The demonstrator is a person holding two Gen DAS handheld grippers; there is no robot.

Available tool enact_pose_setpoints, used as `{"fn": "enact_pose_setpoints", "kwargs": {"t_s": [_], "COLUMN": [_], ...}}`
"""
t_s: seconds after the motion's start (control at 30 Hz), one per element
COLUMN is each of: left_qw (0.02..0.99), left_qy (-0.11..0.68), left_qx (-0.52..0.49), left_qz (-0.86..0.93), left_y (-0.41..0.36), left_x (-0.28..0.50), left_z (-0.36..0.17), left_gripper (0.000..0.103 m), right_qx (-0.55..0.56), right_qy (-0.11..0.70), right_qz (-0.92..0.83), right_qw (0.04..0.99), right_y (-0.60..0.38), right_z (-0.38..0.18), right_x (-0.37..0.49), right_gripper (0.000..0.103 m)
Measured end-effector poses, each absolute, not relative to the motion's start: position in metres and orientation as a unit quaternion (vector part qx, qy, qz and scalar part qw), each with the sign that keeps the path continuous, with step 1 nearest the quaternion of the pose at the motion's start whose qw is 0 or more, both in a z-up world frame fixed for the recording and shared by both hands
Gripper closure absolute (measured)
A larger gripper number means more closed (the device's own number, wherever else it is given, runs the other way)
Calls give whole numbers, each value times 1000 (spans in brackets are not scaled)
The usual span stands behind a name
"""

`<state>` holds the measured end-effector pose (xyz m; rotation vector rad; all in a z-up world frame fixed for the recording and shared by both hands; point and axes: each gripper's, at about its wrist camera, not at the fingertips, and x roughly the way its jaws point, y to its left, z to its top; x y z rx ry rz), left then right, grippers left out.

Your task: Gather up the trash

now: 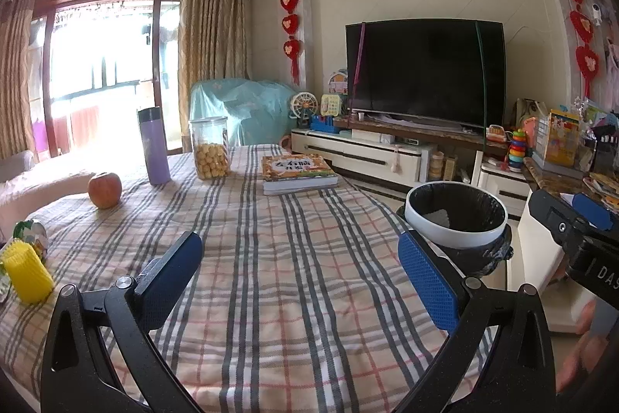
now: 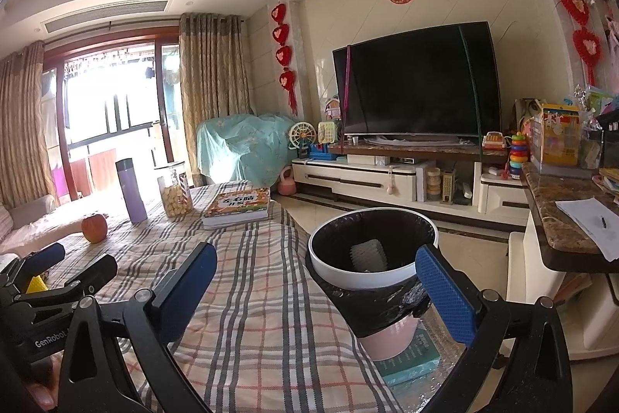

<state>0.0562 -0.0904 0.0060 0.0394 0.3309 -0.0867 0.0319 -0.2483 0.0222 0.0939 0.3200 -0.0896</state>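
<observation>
A round bin [image 1: 456, 215] with a white rim and black liner stands off the right edge of the plaid-covered table [image 1: 271, 277]; in the right wrist view the bin [image 2: 373, 250] holds a white ribbed piece [image 2: 369, 254]. A yellow ribbed foam sleeve [image 1: 27, 271] and a crumpled wrapper [image 1: 31, 235] lie at the table's left edge. My left gripper [image 1: 305, 277] is open and empty above the table's middle. My right gripper [image 2: 321, 285] is open and empty, its right finger in front of the bin's rim.
On the table's far end stand an apple [image 1: 104, 189], a purple flask [image 1: 153, 146], a jar of snack balls [image 1: 210, 148] and a book stack [image 1: 298, 173]. A TV cabinet [image 1: 367, 157] lies beyond. A marble counter [image 2: 565, 219] is at right.
</observation>
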Motion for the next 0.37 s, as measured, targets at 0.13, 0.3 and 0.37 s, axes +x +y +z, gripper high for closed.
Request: {"fn": "enact_pose_setpoints", "kwargs": {"t_s": [0.13,0.3,0.37], "left_qw": [985,984,983], "left_qy": [167,171,174], "left_qx": [17,9,6], "left_qz": [-46,-50,-51], "left_y": [-88,-84,-82], "left_x": [59,61,64], "left_z": [4,2,1], "left_gripper": [0,0,0], "right_qx": [48,50,50], "right_qy": [165,173,177], "right_qz": [-42,-38,-36], "right_qw": [984,983,982], "right_y": [-249,-249,-248], "right_z": [19,16,15], "right_x": [37,42,44], "right_gripper": [0,0,0]}}
